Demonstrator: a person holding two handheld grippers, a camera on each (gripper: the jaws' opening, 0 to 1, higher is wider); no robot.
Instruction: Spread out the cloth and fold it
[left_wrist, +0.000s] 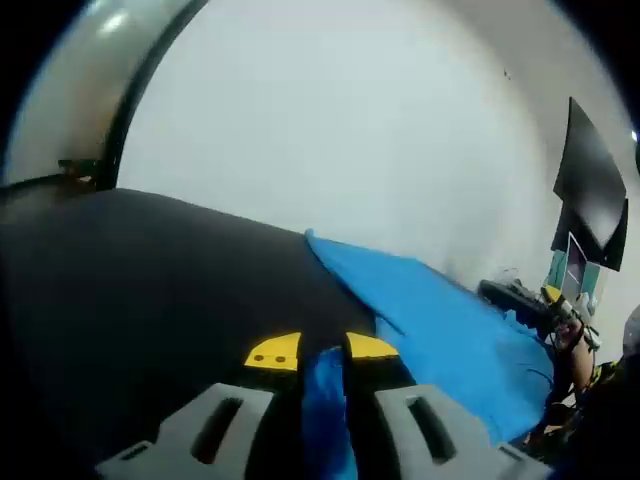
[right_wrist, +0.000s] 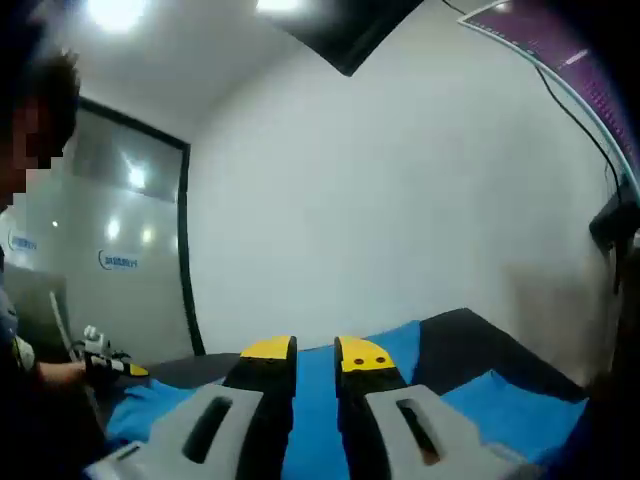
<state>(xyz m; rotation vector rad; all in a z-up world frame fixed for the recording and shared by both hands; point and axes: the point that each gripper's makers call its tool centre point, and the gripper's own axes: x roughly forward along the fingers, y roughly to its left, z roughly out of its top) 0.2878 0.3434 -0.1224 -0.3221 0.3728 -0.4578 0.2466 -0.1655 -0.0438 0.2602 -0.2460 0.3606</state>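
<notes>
1. Left gripper view shows the left claw (left_wrist: 322, 352) pinched shut on an edge of the blue cloth (left_wrist: 440, 330); the fabric runs away to the right over the dark worktop (left_wrist: 150, 300).
2. The right claw (right_wrist: 315, 352) likewise has blue cloth (right_wrist: 510, 405) between its jaws (they stand nearly together, so I judge it gripped); the other gripper (right_wrist: 105, 365) appears at far left.
3. My reading: the spreading step is in hand, cloth stretched between both claws; next it needs laying flat and taut before any fold.
4. The room: plain white wall (left_wrist: 350, 130), a glass partition (right_wrist: 110, 240), a dark monitor (left_wrist: 595, 190).
</notes>
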